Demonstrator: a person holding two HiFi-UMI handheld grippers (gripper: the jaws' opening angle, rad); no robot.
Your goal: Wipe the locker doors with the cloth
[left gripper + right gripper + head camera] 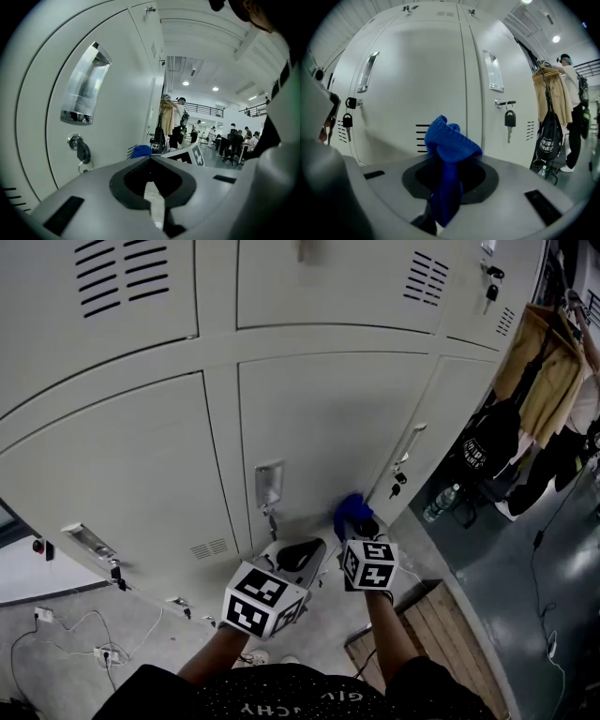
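Note:
A blue cloth point(351, 511) is bunched in my right gripper point(362, 525), which is shut on it and holds it close to the low right part of the middle cream locker door point(328, 418); whether it touches I cannot tell. In the right gripper view the cloth point(447, 145) sticks up from the jaws in front of the door's vent slots point(423, 138). My left gripper point(302, 555) hangs just left of it, below the door's handle recess point(269, 484), jaws shut on nothing. The left gripper view shows that recess point(86, 86), a key point(80, 151) and the cloth point(140, 151) beyond.
The neighbouring door on the right carries a handle point(410, 442) and a hanging key point(509, 119). Coats point(548, 371) and a black bag point(487, 451) hang at the far right beside a person point(569, 93). A bottle point(441, 504) and a wooden board point(422, 624) lie on the floor, cables point(84, 638) at left.

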